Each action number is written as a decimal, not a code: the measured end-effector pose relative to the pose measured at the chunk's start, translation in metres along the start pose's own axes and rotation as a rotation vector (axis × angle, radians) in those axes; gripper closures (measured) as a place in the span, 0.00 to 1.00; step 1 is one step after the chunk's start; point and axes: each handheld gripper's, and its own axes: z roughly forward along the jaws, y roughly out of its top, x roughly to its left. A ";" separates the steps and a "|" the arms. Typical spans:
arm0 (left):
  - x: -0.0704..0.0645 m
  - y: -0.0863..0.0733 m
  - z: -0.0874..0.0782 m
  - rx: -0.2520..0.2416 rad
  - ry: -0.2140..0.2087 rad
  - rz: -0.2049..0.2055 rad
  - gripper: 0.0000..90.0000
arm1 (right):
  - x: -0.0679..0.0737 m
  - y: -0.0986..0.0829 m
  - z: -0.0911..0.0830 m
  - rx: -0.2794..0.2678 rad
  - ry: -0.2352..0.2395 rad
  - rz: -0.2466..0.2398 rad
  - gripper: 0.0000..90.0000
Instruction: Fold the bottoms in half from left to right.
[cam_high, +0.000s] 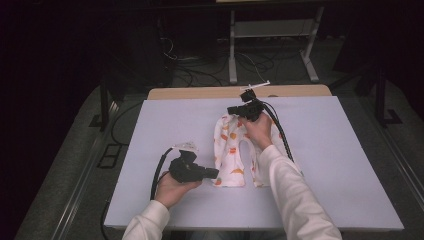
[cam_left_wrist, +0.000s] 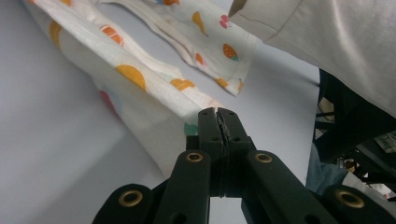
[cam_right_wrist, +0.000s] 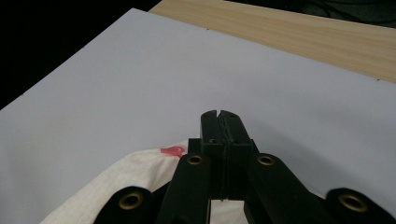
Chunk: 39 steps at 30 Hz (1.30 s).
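Note:
A small pair of white trousers (cam_high: 230, 150) with an orange fruit print lies flat on the white board (cam_high: 330, 150), waist far, legs near. My left gripper (cam_high: 216, 173) is at the hem of the left leg, shut on the trousers' edge (cam_left_wrist: 140, 79), which rises a little toward the jaws (cam_left_wrist: 217, 112). My right gripper (cam_high: 232, 110) is at the waist, jaws pressed together (cam_right_wrist: 218, 114) with the bunched white cloth (cam_right_wrist: 130, 177) under and around them. How much cloth sits between either pair of jaws is hidden.
The board lies on a wooden table whose far edge (cam_high: 200, 93) (cam_right_wrist: 303, 32) shows beyond it. Bare board (cam_right_wrist: 116, 84) spreads left and right of the trousers. My right sleeve (cam_left_wrist: 327, 37) crosses above the right leg. Cables and a desk frame (cam_high: 270, 45) stand on the dark floor behind.

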 end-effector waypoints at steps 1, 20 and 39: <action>-0.001 0.001 0.001 -0.002 -0.001 0.002 0.99 | -0.001 0.000 -0.001 -0.001 -0.002 -0.002 0.98; -0.020 0.024 0.022 -0.019 -0.060 0.054 0.99 | -0.017 0.004 -0.020 -0.001 -0.047 0.005 0.98; -0.032 0.044 0.046 -0.010 -0.109 0.080 0.99 | -0.029 0.002 -0.032 0.004 -0.059 0.012 0.98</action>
